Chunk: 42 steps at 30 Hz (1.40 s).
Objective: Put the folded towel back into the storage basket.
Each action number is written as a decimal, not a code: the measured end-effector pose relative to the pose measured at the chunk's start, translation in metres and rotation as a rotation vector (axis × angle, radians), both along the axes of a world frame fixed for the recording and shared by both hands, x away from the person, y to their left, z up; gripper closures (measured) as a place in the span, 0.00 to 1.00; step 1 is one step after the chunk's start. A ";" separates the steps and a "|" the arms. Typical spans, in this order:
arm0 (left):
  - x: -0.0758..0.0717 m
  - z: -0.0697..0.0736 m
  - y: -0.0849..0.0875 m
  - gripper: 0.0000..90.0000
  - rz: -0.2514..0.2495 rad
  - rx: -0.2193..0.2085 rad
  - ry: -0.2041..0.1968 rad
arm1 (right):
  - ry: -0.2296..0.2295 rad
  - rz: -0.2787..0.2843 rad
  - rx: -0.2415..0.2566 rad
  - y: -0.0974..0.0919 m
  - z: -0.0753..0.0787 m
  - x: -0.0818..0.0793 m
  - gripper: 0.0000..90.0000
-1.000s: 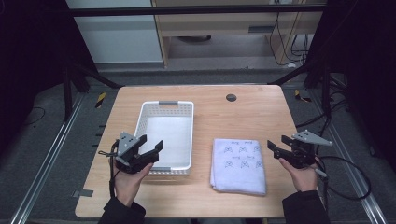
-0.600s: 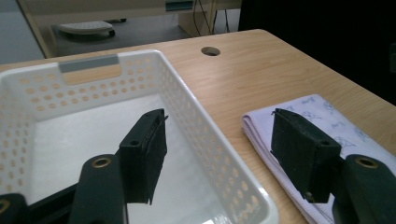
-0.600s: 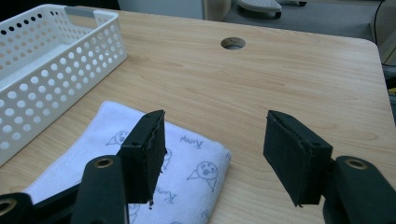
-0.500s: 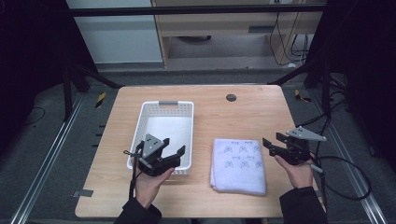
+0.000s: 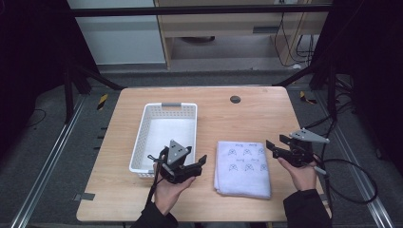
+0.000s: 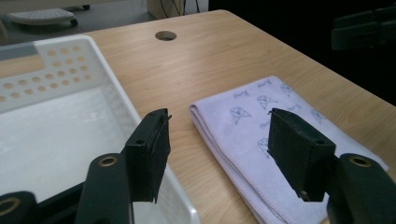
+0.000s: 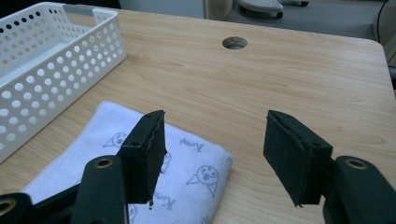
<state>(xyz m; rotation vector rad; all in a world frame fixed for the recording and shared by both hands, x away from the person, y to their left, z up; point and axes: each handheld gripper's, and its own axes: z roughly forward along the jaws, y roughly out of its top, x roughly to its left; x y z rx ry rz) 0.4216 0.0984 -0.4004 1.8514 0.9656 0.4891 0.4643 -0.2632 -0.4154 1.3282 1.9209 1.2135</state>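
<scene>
Movement since a second ago is all on the left side: the left gripper (image 5: 191, 167) has travelled from the table's left edge, across the near right corner of the basket (image 5: 164, 107), toward the towel (image 5: 243, 167), while the right gripper (image 5: 275, 148) has kept its place near the table's right edge. The left fingers (image 6: 148, 151) have just been closing a little, yet they stand wide apart with nothing between them; in the left gripper view the basket's near rim lies below one and the towel's left edge below the other. The right fingers (image 7: 142, 154) are likewise parted and empty, hanging above the towel's right edge, one over the cloth and one over bare wood.

The towel (image 6: 261, 140) lies folded flat on the table (image 5: 228, 123), near its front edge and right of centre, just beside the basket and apart from it. The white basket (image 7: 51, 51) is empty and sits left of centre.

Judging from this, the work in hand is taking up the towel with both grippers, probably to lay it in the basket. The left gripper's approach brings the two to opposite edges of the cloth, so the reach is nearly done; neither gripper touches the towel yet. Next would come lowering each pair of fingers onto an edge and pinching all the folded layers together, lest the towel fall open when lifted.
</scene>
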 end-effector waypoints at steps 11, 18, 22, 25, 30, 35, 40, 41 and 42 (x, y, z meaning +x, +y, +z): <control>-0.006 -0.014 -0.027 0.43 -0.040 0.038 0.014 | 0.022 0.014 0.003 0.001 -0.008 0.004 0.40; -0.010 -0.026 -0.040 0.43 -0.051 0.054 0.034 | 0.031 0.029 -0.020 0.008 -0.015 0.007 0.38; -0.011 -0.032 -0.043 0.43 -0.052 0.069 0.040 | 0.038 0.029 -0.023 0.012 -0.018 0.009 0.38; -0.013 -0.034 -0.045 0.43 -0.052 0.077 0.041 | 0.042 0.031 -0.032 0.012 -0.019 0.010 0.37; -0.015 -0.046 -0.050 0.43 -0.052 0.087 0.059 | 0.059 0.035 -0.018 0.012 -0.026 0.011 0.37; -0.015 -0.055 -0.051 0.43 -0.043 0.101 0.081 | 0.086 0.029 -0.038 0.010 -0.033 0.012 0.37; -0.015 -0.061 -0.053 0.43 -0.036 0.111 0.093 | 0.112 0.024 -0.027 0.009 -0.040 0.014 0.37; -0.015 -0.063 -0.053 0.43 -0.035 0.119 0.096 | 0.111 0.025 -0.030 0.009 -0.042 0.015 0.36; -0.015 -0.064 -0.053 0.43 -0.036 0.121 0.102 | 0.119 0.025 -0.024 0.008 -0.043 0.015 0.36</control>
